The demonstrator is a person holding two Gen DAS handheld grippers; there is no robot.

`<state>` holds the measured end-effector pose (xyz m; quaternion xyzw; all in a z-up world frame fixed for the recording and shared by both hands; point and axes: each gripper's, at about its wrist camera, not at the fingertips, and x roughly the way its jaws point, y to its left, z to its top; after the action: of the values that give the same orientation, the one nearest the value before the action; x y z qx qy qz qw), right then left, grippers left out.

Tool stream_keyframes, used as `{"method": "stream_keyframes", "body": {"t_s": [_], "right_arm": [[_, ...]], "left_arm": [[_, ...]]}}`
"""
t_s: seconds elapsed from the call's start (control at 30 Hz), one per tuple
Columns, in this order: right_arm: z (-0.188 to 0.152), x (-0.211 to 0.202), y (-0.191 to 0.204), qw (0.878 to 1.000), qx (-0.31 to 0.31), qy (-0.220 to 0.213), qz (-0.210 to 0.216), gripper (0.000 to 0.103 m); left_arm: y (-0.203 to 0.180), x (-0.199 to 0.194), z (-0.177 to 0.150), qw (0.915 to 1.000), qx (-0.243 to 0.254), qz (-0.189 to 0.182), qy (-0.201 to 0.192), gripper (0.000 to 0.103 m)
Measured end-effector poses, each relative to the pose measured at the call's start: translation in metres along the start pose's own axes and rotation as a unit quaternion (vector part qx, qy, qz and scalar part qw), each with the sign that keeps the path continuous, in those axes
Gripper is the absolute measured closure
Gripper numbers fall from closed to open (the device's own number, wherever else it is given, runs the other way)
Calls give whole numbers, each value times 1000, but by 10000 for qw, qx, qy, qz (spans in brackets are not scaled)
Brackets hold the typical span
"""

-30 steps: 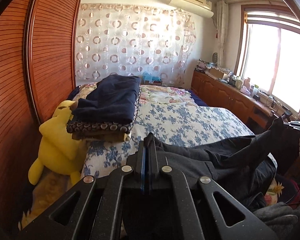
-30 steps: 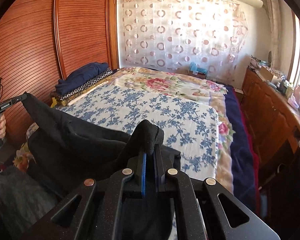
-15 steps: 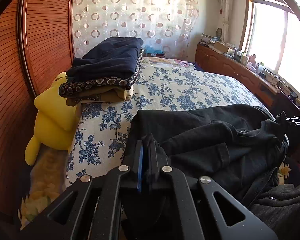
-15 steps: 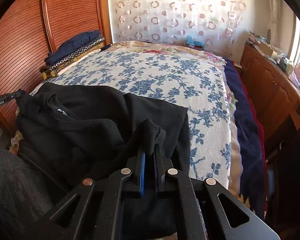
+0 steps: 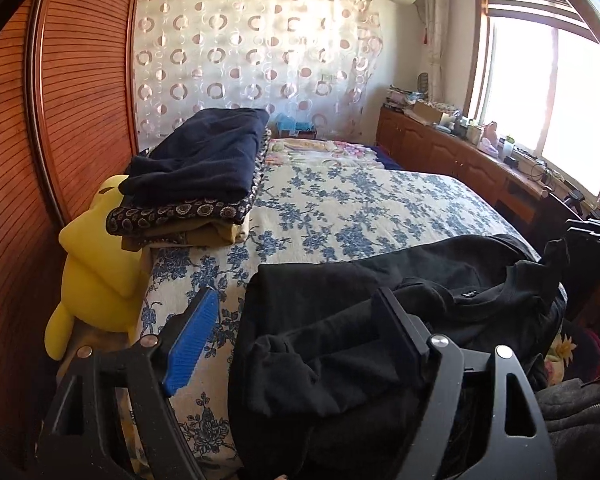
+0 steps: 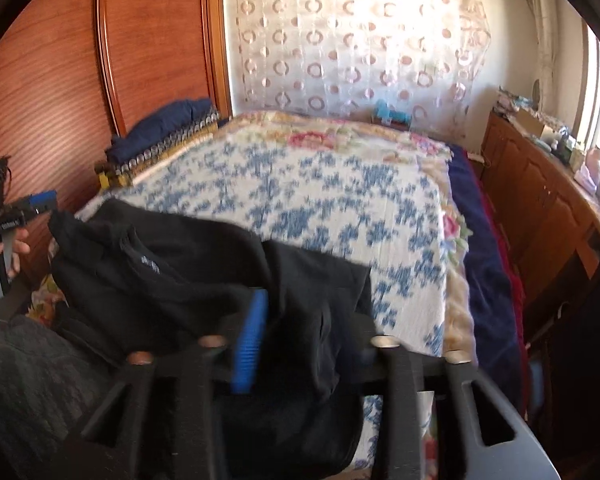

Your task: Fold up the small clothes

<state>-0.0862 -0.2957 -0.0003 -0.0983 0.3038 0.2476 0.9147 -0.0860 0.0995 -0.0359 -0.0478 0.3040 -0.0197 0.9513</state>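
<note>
A black top (image 5: 380, 280) lies crumpled across the near end of the blue-flowered bedspread (image 5: 360, 208). My left gripper (image 5: 296, 294) has its jaws opening wide, and a fold of the top rests loose between them, clear of the blue pad (image 5: 192, 340). In the blurred right wrist view, my right gripper (image 6: 308, 320) is also opening over the other end of the black top (image 6: 172, 268); cloth lies between its fingers without being pinched. The left gripper (image 6: 20, 212) shows at the far left, held by a hand.
A stack of folded clothes (image 5: 196, 168) sits at the bed's left side, by a yellow plush toy (image 5: 96, 264) and a wooden wardrobe (image 5: 60, 100). A cluttered wooden cabinet (image 5: 460, 152) runs under the window. Grey cloth (image 5: 580, 420) lies at the lower right.
The black top went from hanging stretched between both shut grippers down onto the bed. Both grippers have since opened and let it go.
</note>
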Motion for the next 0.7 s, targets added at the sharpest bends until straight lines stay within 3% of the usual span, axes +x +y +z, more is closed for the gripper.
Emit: {"method": "stream_keyframes", "body": {"t_s": [0.3,0.4,0.53,0.7], "right_arm": [[9,46,-19,9995,297,0,-147,49],[11,82,-28,9985,497,210,-18,49],[8,126,-42,9950,752,625,-192,49],[2,145,-46,9919,924,828,-257,49]], "left_arm": [[13,16,-2,9994,-279,41,206,23],[14,17,-5,9994,-254,74,225,23],[18,20,-6,9991,-315,68,263,23],[24,28,9,9994,-220,63,255,23]]}}
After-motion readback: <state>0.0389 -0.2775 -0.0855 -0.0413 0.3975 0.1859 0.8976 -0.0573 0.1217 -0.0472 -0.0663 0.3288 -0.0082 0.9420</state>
